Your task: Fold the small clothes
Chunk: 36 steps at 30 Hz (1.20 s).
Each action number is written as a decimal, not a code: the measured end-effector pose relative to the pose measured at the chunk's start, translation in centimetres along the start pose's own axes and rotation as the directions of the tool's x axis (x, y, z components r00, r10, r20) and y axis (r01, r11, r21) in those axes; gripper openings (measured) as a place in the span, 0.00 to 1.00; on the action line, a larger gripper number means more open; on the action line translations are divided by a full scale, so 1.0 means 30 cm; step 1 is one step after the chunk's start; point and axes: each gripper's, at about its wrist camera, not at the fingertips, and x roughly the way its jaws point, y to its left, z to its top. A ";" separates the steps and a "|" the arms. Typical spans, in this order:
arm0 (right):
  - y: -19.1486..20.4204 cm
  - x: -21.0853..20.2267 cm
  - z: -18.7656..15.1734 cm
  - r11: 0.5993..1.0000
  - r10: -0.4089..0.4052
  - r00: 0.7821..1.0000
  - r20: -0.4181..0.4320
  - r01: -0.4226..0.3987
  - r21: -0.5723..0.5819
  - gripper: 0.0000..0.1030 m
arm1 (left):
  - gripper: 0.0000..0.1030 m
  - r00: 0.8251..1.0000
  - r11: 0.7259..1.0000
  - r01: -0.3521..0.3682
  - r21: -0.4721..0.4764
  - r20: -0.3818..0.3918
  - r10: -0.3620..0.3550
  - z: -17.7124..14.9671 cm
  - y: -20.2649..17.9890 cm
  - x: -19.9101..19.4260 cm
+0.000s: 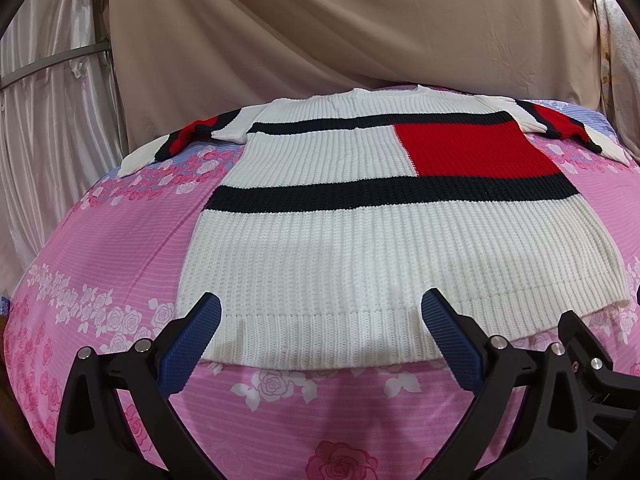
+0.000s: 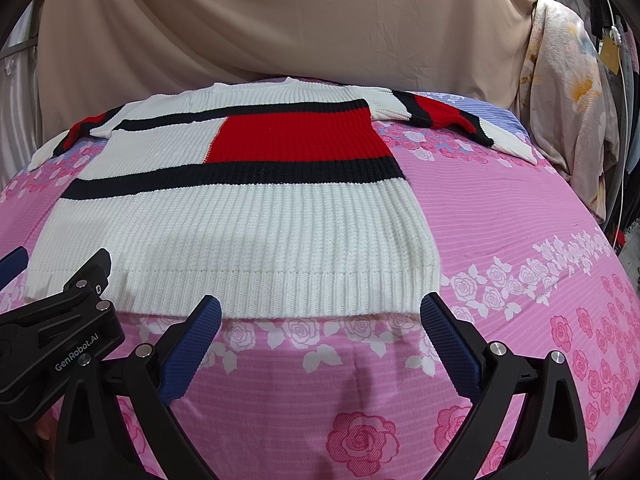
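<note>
Both sets of jaws stood spread wide, gripping nothing. Left gripper [image 1: 321, 314] hovered just over the near hem of the sweater [image 1: 360, 240], blue pads [image 1: 188, 346] parted either side of the ribbed band, one fingertip overlapping the hem's left end and the other above its middle; whether touching the knit, could not tell. Right gripper [image 2: 321, 314] hung just short of that same hem, fingertips at the sweater's near edge toward its right corner, pink cloth showing between the blue pads [image 2: 450, 342]. Sweater [image 2: 240, 216] lay flat and unfolded on the pink rose-printed bedsheet [image 2: 500, 208], hem nearest, neckline farthest. White ribbed knit with two dark bands across the chest and a red block [image 2: 296, 136] between them on the sweater's right half as seen. Sleeves [image 1: 176, 146] stretched outward from either shoulder, striped red, dark and white, lying on a lilac-striped strip of the sheet beyond the sweater. Behind the sweater's neckline hung a beige drape [image 1: 340, 24]; to the far right of the sweater, a pale floral fabric [image 2: 568, 92] bunched upright. Black body of the left gripper [image 2: 60, 332] also seen beside the sweater's near left corner in the right wrist view.
</note>
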 end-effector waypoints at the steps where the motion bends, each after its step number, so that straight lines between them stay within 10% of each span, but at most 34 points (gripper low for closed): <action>1: 0.000 0.000 0.000 1.000 0.000 1.000 0.000 0.000 0.000 0.95 | 0.95 1.000 1.000 0.000 0.000 0.001 0.000 0.000 0.000 0.000; 28: 0.001 0.002 -0.001 1.000 0.003 1.000 -0.002 -0.003 0.000 0.95 | 0.95 1.000 1.000 0.002 0.000 0.001 -0.002 -0.001 0.001 0.000; 36: -0.166 0.054 0.053 0.991 0.091 0.994 -0.054 -0.086 0.098 0.95 | 0.95 0.993 0.990 0.104 -0.099 -0.048 -0.109 0.008 0.100 0.023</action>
